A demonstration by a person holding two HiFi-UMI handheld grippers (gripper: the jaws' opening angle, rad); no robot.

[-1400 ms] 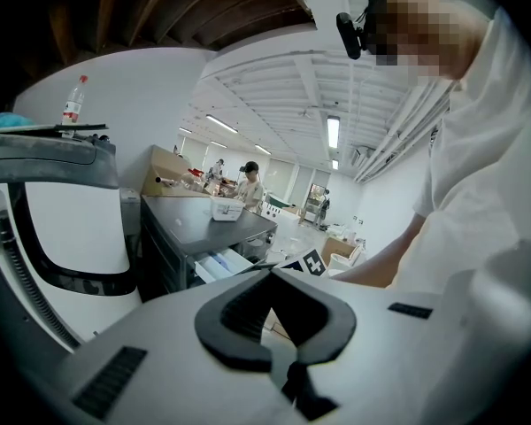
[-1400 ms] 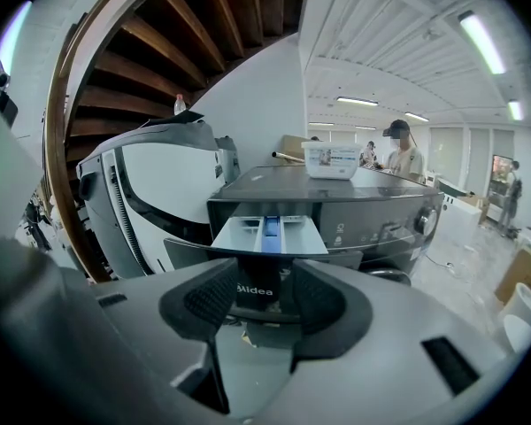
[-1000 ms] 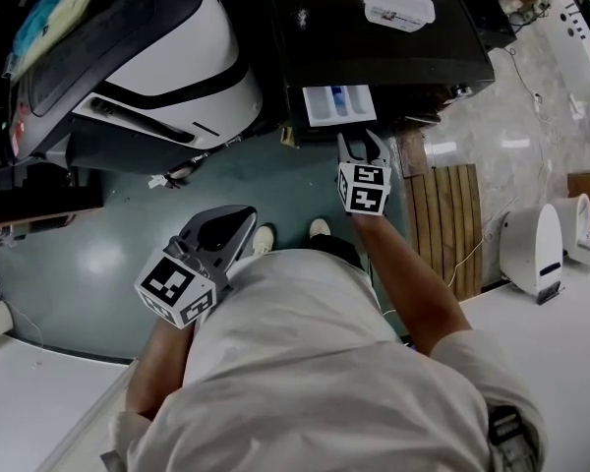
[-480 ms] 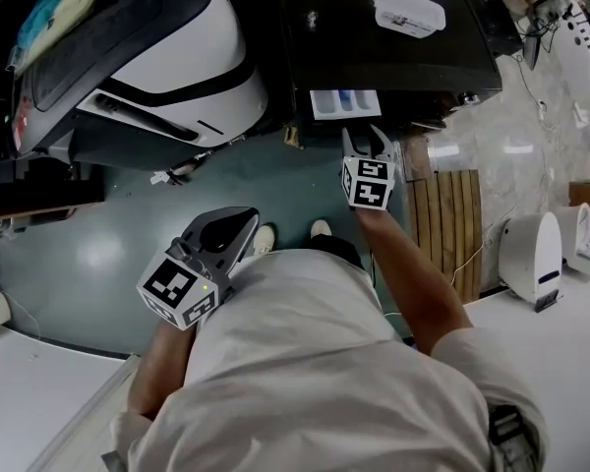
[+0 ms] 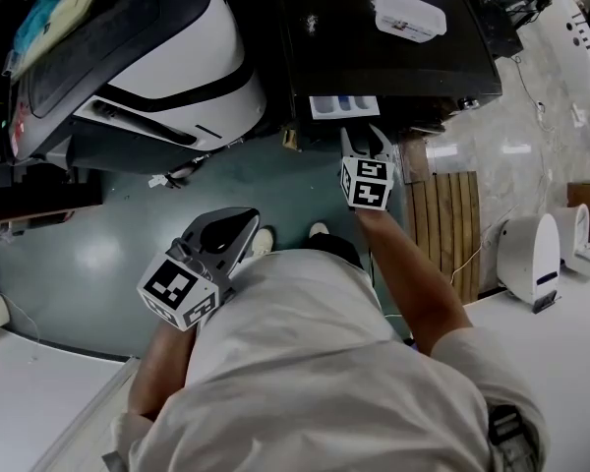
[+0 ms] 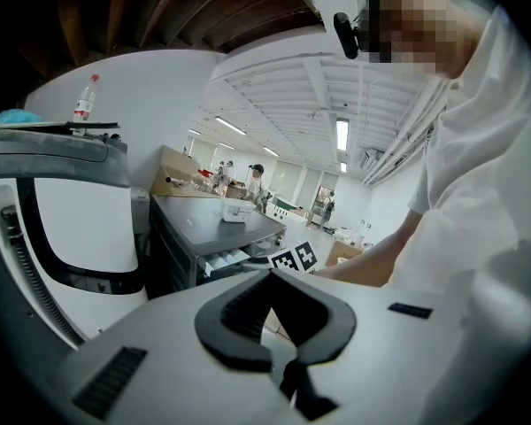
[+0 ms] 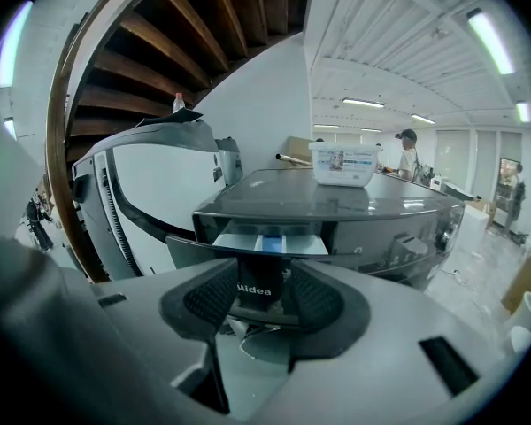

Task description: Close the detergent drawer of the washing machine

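Observation:
The dark washing machine (image 5: 393,57) stands ahead, its white detergent drawer (image 5: 342,105) sticking out a short way from the front. My right gripper (image 5: 362,136) is open, its fingertips right at the drawer front. In the right gripper view the drawer (image 7: 270,242) shows a blue compartment, and its dark front panel (image 7: 252,289) fills the gap between the pads of the right gripper (image 7: 264,277). My left gripper (image 5: 248,214) hangs back over the floor, shut and empty. From the left gripper (image 6: 270,277) view, the drawer (image 6: 226,259) is far off.
A clear plastic box (image 5: 409,15) sits on the washer top. A large white and black machine (image 5: 167,57) stands to the left. A wooden slat mat (image 5: 447,214) lies on the floor at the right, near a white appliance (image 5: 531,249).
The drawer has slid further into the washer, showing less white. My right gripper moved forward with it. The left gripper has stayed put.

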